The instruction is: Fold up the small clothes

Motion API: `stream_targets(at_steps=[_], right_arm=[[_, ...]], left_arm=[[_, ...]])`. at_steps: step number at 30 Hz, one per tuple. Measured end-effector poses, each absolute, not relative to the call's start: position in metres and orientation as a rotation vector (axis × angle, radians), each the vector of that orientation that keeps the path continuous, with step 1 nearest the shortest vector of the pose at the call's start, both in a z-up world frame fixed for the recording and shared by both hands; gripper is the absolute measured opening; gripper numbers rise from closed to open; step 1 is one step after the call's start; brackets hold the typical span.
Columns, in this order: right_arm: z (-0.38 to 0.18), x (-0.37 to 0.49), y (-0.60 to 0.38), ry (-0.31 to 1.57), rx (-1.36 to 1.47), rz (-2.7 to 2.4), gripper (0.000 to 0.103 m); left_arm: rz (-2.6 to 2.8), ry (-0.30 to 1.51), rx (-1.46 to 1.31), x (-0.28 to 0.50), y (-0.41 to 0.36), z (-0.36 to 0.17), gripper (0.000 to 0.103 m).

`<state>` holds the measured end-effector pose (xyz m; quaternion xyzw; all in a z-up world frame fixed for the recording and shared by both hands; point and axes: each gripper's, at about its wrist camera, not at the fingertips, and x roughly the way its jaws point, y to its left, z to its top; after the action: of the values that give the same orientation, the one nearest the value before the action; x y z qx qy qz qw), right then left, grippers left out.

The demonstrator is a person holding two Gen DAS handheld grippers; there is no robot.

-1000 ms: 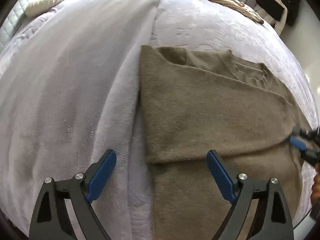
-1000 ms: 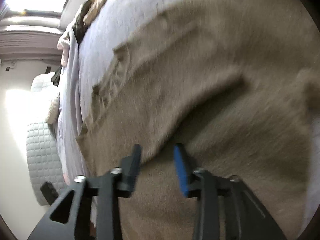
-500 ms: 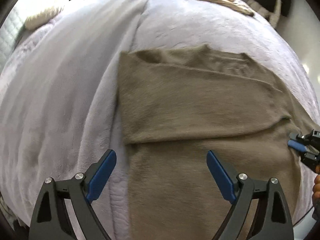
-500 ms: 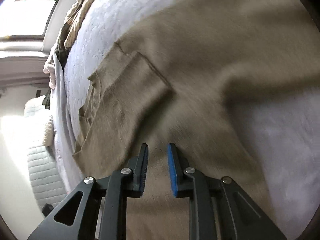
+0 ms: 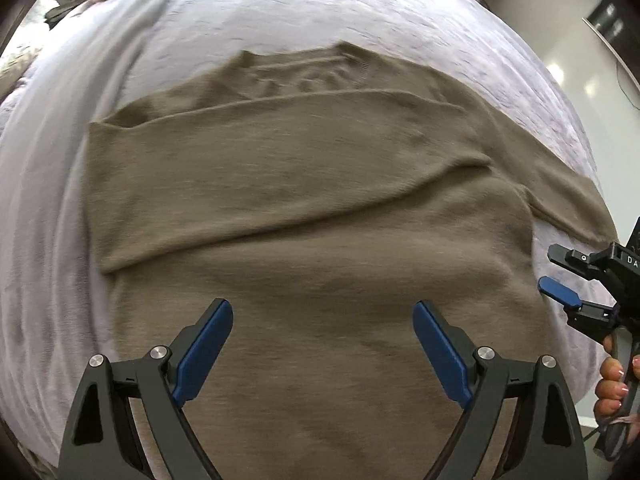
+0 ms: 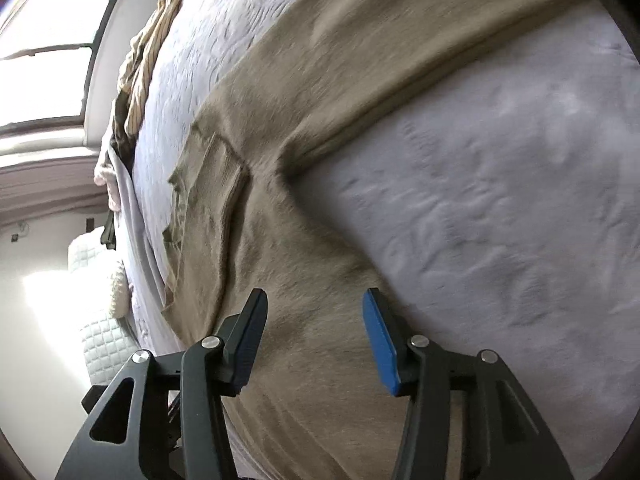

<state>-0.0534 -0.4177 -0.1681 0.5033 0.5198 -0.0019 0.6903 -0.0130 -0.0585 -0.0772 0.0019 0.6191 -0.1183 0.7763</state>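
An olive-brown knit sweater (image 5: 304,208) lies flat on a pale lilac bedspread (image 5: 360,12), neck away from me, its left sleeve folded across the chest. The other sleeve (image 6: 400,40) stretches out to the right. My left gripper (image 5: 322,340) is open and empty, hovering over the sweater's lower body. My right gripper (image 6: 314,332) is open and empty above the sweater's right side near the armpit; it also shows in the left wrist view (image 5: 560,280) at the sweater's right edge.
A lighter fleece blanket (image 5: 52,128) lies on the bed left of the sweater. A heap of striped beige clothes (image 6: 140,64) sits at the far end of the bed. A quilted white chair (image 6: 100,340) stands beside the bed under a bright window.
My right gripper narrowed, then opened wide and drew back to the sweater's right edge. My left gripper stayed open and shifted right, over the sweater's body.
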Motion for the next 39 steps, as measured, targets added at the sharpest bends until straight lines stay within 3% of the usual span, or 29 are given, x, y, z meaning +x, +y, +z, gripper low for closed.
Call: stream_targets(at_steps=[16, 26, 27, 29, 30, 39], right_arm=[[-0.149, -0.097, -0.595, 0.809, 1.193, -0.439, 0.054], [-0.143, -0.095, -0.635, 0.697, 1.265, -0.358, 0.053], [-0.142, -0.089, -0.632, 0.706, 1.266, -0.335, 0.050], [-0.140, -0.079, -0.627, 0.725, 1.254, -0.280, 0.015], [-0.139, -0.074, -0.625, 0.731, 1.246, -0.270, 0.009], [-0.102, -0.030, -0.600, 0.688, 1.206, -0.139, 0.007]], left_arm=[[-0.301, 1.363, 0.039, -0.001, -0.124, -0.090, 0.092], [-0.300, 1.361, 0.048, 0.004, -0.142, -0.092, 0.092], [-0.299, 1.361, 0.049, 0.005, -0.142, -0.092, 0.092], [-0.301, 1.366, 0.040, 0.007, -0.142, -0.092, 0.092], [-0.298, 1.367, 0.036, 0.009, -0.141, -0.093, 0.092], [-0.256, 1.320, 0.035, 0.018, -0.120, -0.086, 0.092]])
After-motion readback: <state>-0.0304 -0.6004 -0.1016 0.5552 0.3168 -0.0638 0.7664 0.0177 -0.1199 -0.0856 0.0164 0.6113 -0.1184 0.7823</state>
